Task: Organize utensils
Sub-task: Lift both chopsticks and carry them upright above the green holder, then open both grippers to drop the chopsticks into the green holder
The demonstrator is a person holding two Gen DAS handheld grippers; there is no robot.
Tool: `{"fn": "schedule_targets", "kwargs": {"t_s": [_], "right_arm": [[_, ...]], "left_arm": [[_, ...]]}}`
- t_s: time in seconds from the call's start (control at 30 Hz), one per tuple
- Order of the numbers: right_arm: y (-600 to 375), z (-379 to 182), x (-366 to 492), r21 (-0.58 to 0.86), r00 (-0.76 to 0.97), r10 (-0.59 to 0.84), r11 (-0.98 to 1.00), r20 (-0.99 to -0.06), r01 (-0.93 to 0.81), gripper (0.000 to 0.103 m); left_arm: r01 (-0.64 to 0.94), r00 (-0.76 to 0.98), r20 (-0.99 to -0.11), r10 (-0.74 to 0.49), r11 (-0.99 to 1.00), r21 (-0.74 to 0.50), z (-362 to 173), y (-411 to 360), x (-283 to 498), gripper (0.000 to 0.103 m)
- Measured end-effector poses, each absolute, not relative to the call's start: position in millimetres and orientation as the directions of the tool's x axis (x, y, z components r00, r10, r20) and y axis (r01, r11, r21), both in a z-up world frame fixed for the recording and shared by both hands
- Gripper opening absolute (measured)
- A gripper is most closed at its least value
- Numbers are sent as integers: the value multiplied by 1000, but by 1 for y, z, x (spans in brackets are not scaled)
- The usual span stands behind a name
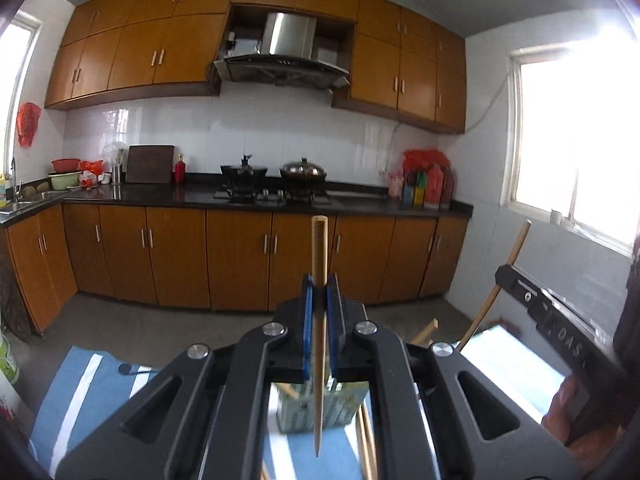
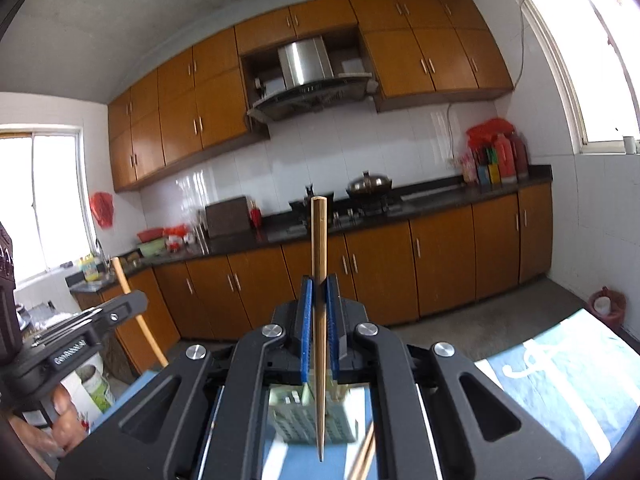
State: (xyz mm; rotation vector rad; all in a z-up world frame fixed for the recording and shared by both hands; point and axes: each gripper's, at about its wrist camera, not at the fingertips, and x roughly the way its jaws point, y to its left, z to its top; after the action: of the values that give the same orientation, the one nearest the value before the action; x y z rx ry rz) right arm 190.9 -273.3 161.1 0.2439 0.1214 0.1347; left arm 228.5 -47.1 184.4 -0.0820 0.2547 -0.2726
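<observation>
A: Left gripper (image 1: 320,292) and right gripper (image 2: 320,290) each clamp a chopstick (image 1: 319,320), tips down above the holder (image 1: 320,412).
B: Risk: tips snag holder's rim, chopsticks pivot in pads.

I am in a home kitchen. Ahead at twelve o'clock, orange-brown wall cupboards (image 1: 160,52) hang over a white tiled wall, with a steel range hood (image 1: 286,54) between them. Under it a gas hob (image 1: 274,196) carries a lidded wok (image 1: 303,171), set into a dark worktop (image 1: 360,196) above matching base cupboards (image 1: 176,256). At nine o'clock I see a sink (image 1: 24,204) and bowls (image 1: 66,172); at two o'clock, sauce bottles (image 1: 434,184) and a bright window (image 1: 576,152).
</observation>
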Motion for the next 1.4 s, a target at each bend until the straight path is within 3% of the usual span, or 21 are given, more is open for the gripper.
{"fn": "schedule_targets", "kwargs": {"t_s": [0.1,0.37,0.93,1.1,1.4], "right_arm": [[-269,164,211,254,992,115,962,-60,-97,8],[-261,142,259,251,996,72,966,-57,-56,8],[-254,97,277,260,971,102,965,-214,-44,8],[-263,105,270,271,968,83,963,-238,-16,10],[-292,110,211,227,964,8,972,-264,54,14]], "left_arm": [[214,951,-196,-240,966,-144,193,-52,250,7],[136,981,-113,-156,977,-167,190,-52,295,7],[112,947,-281,-158,978,-174,126,-47,330,9],[105,948,-282,-149,981,-163,137,-43,319,19],[58,957,-274,-94,989,-136,152,-12,263,25]]}}
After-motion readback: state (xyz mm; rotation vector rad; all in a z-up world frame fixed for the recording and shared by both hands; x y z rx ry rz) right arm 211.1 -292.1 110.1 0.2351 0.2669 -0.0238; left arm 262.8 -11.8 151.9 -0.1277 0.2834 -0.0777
